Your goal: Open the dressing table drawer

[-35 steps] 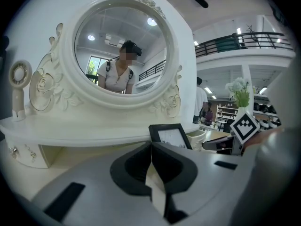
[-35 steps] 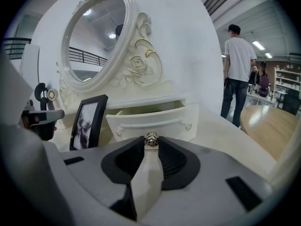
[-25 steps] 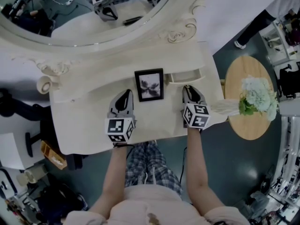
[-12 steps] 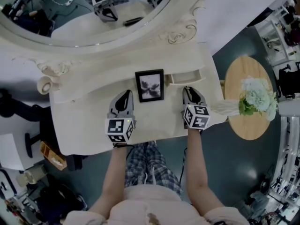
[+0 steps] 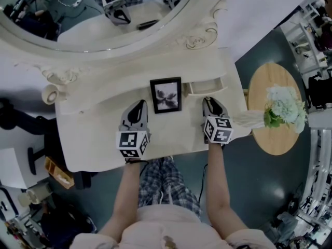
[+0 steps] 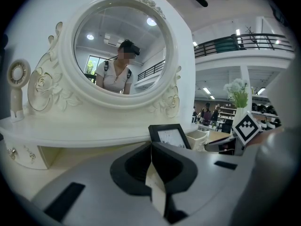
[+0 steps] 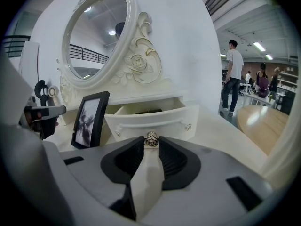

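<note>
The cream dressing table (image 5: 104,139) carries a small drawer (image 5: 205,85) under its mirror shelf, and the drawer stands pulled out with its inside showing (image 7: 141,111). My right gripper (image 5: 208,99) is shut on the drawer's metal rose-shaped knob (image 7: 151,139), which sits pinched between the jaw tips in the right gripper view. My left gripper (image 5: 139,105) rests over the tabletop to the left of a black picture frame (image 5: 165,94). Its jaws (image 6: 150,147) are shut with nothing between them.
An oval mirror (image 5: 78,9) in an ornate frame rises behind the table. A small round white stand (image 5: 49,93) sits at the table's left end. A round wooden side table (image 5: 270,139) with a vase of flowers (image 5: 282,108) stands to the right.
</note>
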{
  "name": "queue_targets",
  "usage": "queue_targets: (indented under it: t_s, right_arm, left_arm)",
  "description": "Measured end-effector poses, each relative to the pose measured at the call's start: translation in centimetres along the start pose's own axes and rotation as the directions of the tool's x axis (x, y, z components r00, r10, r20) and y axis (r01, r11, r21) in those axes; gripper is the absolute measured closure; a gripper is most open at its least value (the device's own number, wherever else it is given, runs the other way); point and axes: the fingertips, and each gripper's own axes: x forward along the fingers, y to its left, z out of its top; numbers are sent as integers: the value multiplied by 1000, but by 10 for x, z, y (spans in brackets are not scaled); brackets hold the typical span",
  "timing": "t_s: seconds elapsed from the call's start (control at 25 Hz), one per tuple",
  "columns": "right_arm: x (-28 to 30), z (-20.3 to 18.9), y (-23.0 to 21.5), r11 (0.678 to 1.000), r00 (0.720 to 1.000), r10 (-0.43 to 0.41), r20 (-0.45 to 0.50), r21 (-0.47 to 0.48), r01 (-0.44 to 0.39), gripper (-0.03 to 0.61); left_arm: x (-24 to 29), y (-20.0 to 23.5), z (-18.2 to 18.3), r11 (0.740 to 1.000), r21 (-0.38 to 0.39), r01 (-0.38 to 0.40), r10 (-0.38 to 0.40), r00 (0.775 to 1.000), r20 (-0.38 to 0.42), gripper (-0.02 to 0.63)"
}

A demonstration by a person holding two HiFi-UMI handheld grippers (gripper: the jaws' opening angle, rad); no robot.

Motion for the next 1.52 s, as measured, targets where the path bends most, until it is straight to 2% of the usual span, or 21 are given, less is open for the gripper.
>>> queue_targets:
  t_s: [0.12, 0.24, 0.32, 0.52, 0.72, 0.92, 1.2, 1.52]
  right_arm:
    - [-1, 3, 1, 1000, 1000, 9, 9, 2, -9, 418]
    - [-4, 5, 3, 999, 999, 26, 35, 30, -27, 274]
    - [-7, 7, 2, 998, 998, 27, 58, 52, -30, 210]
    - [-21, 25, 4, 998, 990, 29, 139, 57, -37, 200]
    - [-49, 67, 15, 998, 970, 54, 239, 17, -60, 252]
    - [-77, 99, 37, 995, 952, 99, 290, -50, -88, 393]
    - [-100, 140, 77, 983, 913, 172, 371, -127, -133, 514]
    - [-114, 159, 103, 970, 882, 225, 413, -179, -164, 560]
  left_arm:
    - [-1, 1, 1, 1000, -1, -1, 1, 1000, 2, 586]
    - [-2, 1, 1, 1000, -2, -1, 1, 1000, 3, 586]
    - [-2, 1, 2, 1000, -2, -1, 1, 1000, 5, 586]
    - [-5, 2, 9, 1000, 4, -5, 4, 1000, 16, 586]
    - [-19, 11, 34, 999, 13, -31, 30, 998, 51, 585]
    - [-45, 24, 65, 997, 38, -66, 63, 994, 87, 585]
    - [-88, 52, 98, 990, 62, -130, 121, 983, 141, 586]
    - [-122, 69, 103, 982, 43, -185, 175, 969, 177, 586]
